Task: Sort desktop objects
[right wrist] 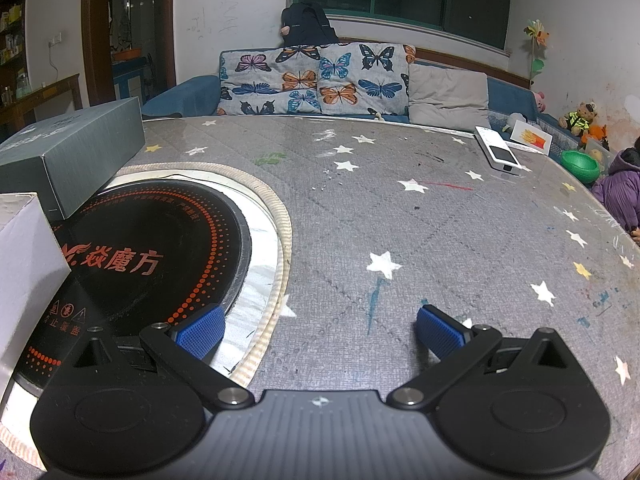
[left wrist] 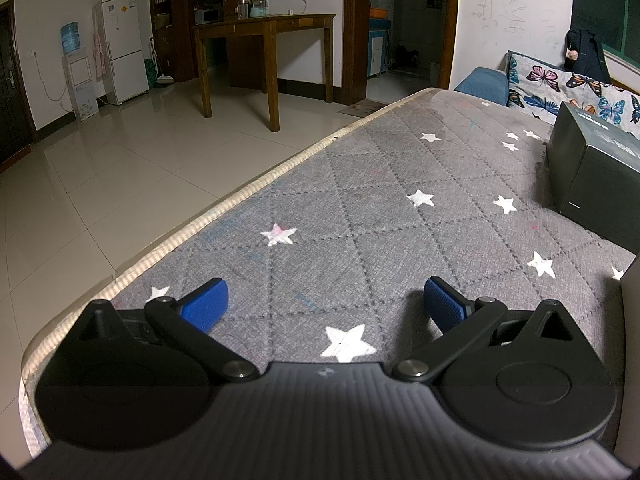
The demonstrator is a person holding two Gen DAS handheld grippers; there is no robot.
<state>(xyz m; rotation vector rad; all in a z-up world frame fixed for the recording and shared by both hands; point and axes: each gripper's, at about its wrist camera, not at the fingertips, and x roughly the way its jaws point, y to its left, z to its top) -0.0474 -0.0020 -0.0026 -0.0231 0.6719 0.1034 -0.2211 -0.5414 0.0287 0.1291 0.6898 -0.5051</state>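
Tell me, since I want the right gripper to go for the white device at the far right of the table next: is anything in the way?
Nothing visible. Between the open right gripper and the white device lies only bare star-patterned table cover. The dark box and round cooktop sit off to the left.

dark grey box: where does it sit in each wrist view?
Left wrist: dark grey box at the right edge, mid-height, on the star-print cover.
Right wrist: same box at the left edge, upper-middle, behind the black round cooktop.
Shared landmark: butterfly cushions behind the table.
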